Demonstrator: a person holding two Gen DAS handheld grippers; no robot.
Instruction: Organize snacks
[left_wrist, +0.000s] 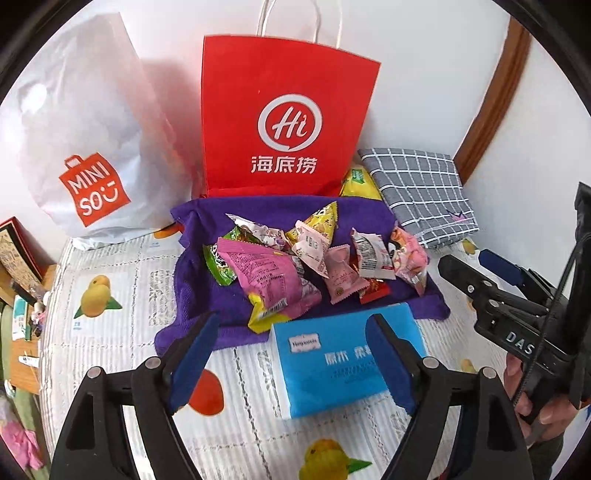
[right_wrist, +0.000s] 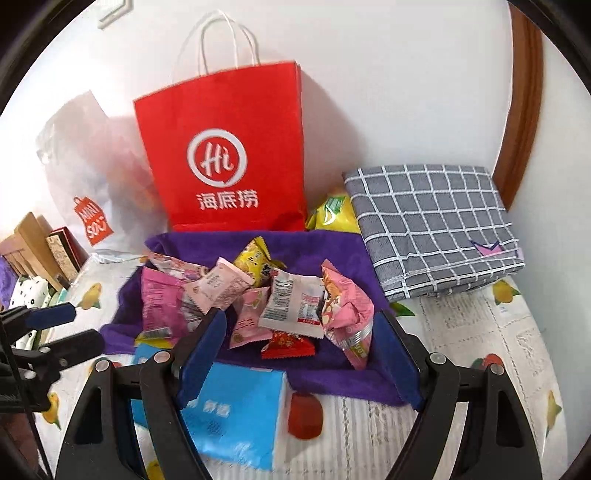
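Observation:
Several wrapped snacks lie heaped on a purple cloth (left_wrist: 199, 280): a large pink packet (left_wrist: 269, 280), a green one (left_wrist: 218, 266), a yellow pyramid-shaped one (left_wrist: 321, 218), a white wrapper (right_wrist: 291, 302) and a small red candy (right_wrist: 288, 343). A yellow bag (left_wrist: 360, 182) sits behind them. My left gripper (left_wrist: 291, 321) hovers open above the pile's near edge and a blue tissue pack (left_wrist: 332, 365), touching neither. Over the pile's front, my right gripper (right_wrist: 301, 317) hangs open and empty.
A red paper bag (left_wrist: 284, 118) stands upright against the wall behind the pile, and a white plastic bag (left_wrist: 85, 147) is on its left. A folded grey checked cloth (right_wrist: 436, 225) lies at the right. The fruit-print tablecloth (left_wrist: 110, 295) drops off at the left edge.

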